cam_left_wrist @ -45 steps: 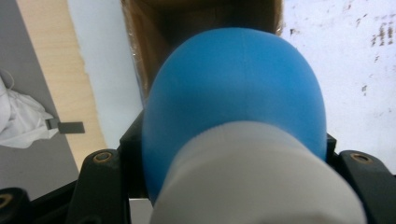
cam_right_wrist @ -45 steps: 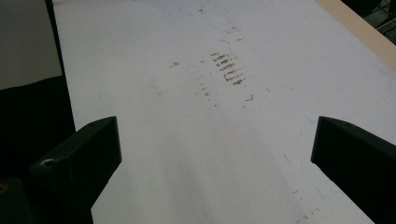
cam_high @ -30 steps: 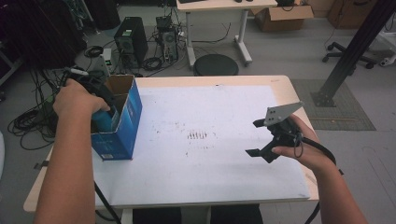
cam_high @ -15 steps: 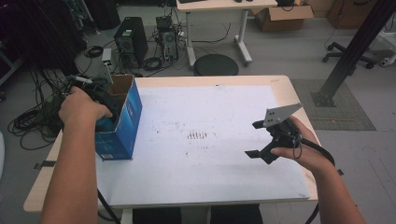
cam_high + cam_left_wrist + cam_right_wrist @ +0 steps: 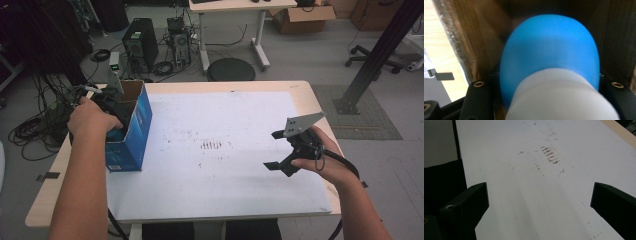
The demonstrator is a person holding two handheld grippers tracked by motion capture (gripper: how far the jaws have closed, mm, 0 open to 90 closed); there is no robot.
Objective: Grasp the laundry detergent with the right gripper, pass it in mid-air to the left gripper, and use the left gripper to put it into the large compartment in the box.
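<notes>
Blue-and-white object (image 5: 549, 65), rounded, smooth, maybe a bulb or toy, sits clamped between my left gripper's (image 5: 549, 82) jaws, and it's down inside the blue cardboard box (image 5: 131, 131) at the table's left edge. From the left gripper view I've got brown cardboard walls on both sides, so the piece is well inside the opening. In the high view my left hand (image 5: 90, 117) is over the box's open top with the gripper (image 5: 112, 105) dipped in. My right gripper (image 5: 287, 152) hangs above the white mat (image 5: 225, 115) near the table's right edge, jaws spread wide, nothing between them. My read: the carry is done and the drop is what's left, since the jaws haven't let go. I can't tell whether the object touches the box floor yet
</notes>
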